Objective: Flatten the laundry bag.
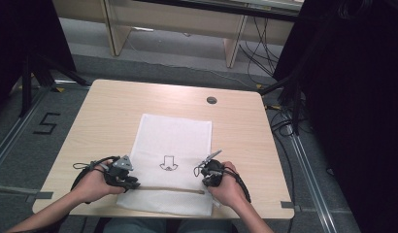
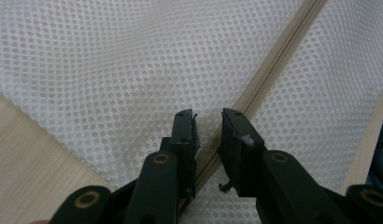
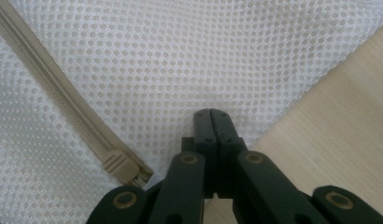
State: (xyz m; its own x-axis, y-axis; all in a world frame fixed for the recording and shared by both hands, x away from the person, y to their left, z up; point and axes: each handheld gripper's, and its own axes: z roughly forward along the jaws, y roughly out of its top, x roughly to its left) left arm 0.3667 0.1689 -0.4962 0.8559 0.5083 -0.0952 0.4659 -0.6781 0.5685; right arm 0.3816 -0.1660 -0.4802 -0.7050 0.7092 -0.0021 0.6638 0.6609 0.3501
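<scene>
On the near half of a pale wooden table (image 1: 100, 104), a white mesh zip bag (image 1: 175, 141) is laid flat between two hand-held grippers. The left gripper (image 2: 208, 122) is held with its jaws narrowly parted astride the left end of the beige zipper (image 2: 269, 74), a small pucker of mesh between them. The right gripper (image 3: 211, 116) is shut, nothing seen between its jaws, beside the zipper pull (image 3: 118, 164). Light, limp, easily bunched fabric is judged; hold is best taken at the stiffer zipper tape and pull.
</scene>
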